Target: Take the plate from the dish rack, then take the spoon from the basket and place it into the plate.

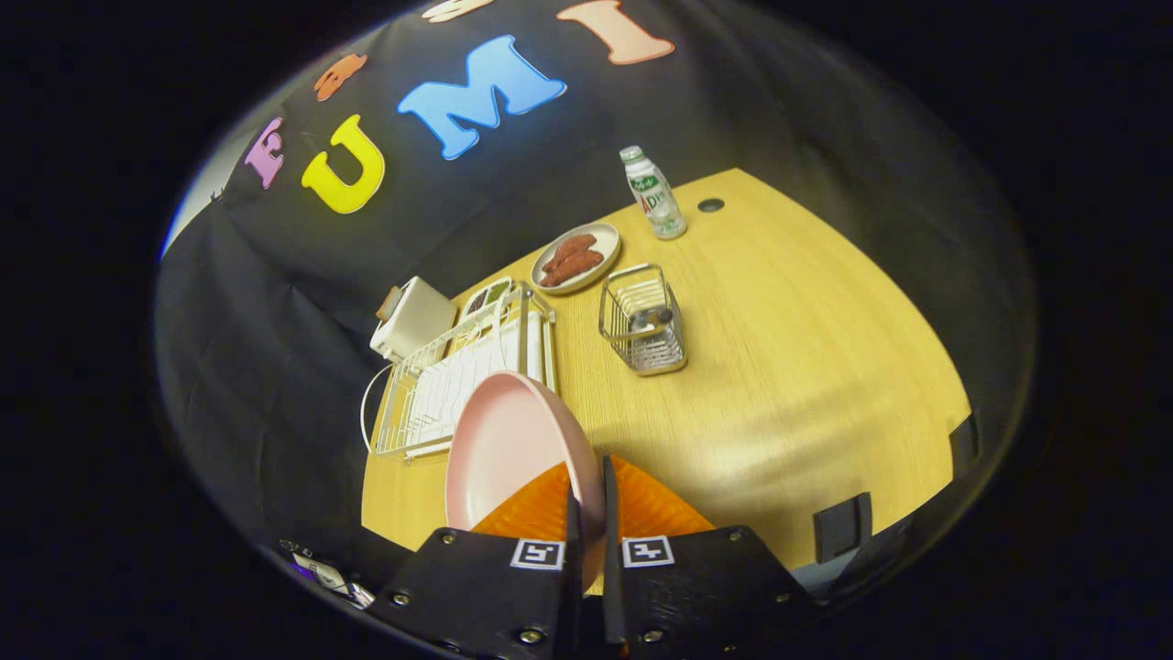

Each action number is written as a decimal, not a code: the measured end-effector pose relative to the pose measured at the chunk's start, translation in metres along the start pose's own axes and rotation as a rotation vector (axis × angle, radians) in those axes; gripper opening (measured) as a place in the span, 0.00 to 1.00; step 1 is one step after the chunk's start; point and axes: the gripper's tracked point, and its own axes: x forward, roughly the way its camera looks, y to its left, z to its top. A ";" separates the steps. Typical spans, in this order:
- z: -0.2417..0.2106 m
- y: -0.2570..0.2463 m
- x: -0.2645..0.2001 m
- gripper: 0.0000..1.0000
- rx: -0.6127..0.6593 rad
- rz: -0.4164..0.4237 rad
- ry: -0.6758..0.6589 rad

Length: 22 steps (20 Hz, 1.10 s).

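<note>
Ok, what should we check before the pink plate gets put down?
1. Grip: the hand-held gripper has both fingers closed on the pink plate's rim. Ok.
2. Plate out of the dish rack: lifted free, held up on edge. Ok.
3. Bare table to set it on: wide space beside the rack. Ok.
4. Wire basket upright, something metal inside; whether it is the spoon, cannot tell.
5. Bottle and plate of sausages: far beyond the basket, out of the way. Ok.
</note>
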 end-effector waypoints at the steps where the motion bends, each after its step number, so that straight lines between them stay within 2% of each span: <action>1: -0.008 -0.003 0.008 0.09 0.003 0.019 0.016; 5: -0.032 -0.012 0.036 0.09 0.008 0.058 0.067; 11: -0.047 -0.029 0.069 0.09 0.061 0.033 0.127; 15: -0.059 -0.026 0.084 0.09 0.131 0.062 0.166; 20: -0.067 -0.031 0.094 0.08 0.163 0.076 0.186; 22: -0.060 -0.031 0.093 0.11 0.157 0.086 0.170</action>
